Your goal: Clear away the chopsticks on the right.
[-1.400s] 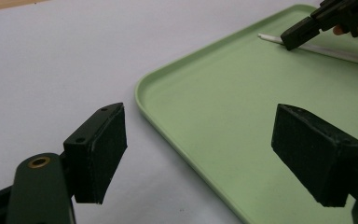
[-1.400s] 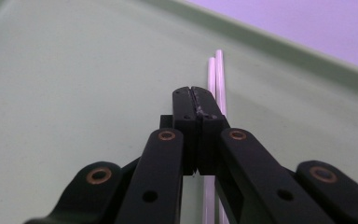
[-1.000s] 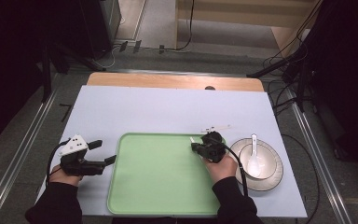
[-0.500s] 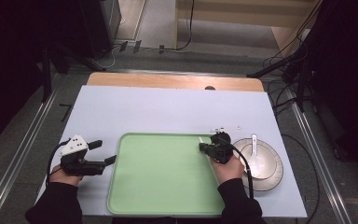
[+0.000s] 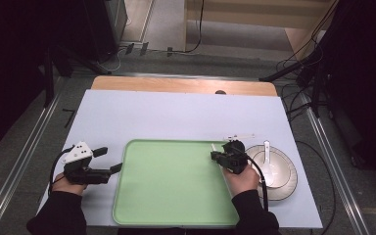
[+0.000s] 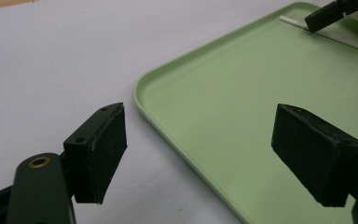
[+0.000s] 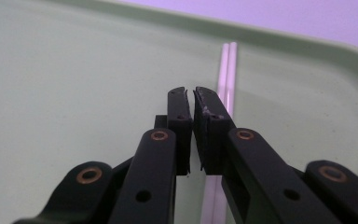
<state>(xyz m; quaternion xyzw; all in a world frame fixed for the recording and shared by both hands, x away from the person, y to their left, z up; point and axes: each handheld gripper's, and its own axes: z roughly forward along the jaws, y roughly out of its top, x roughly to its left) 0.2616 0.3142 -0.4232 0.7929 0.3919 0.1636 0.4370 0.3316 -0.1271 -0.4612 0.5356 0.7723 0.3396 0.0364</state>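
One tray (image 5: pixel 171 196); two white chopsticks (image 7: pixel 227 74); one spoon (image 5: pixel 268 164); one bowl (image 5: pixel 284 183)

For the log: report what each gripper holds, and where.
Nothing is held. Left gripper: fingers wide, empty. Right gripper: fingers have just been opening, nothing between; the thin white chopsticks lie on the green plastic tray.

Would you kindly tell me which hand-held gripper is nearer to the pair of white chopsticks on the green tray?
Right. The right hand-held gripper hovers directly over the pair of white chopsticks; the left hand-held gripper sits at the green plastic tray's opposite edge.
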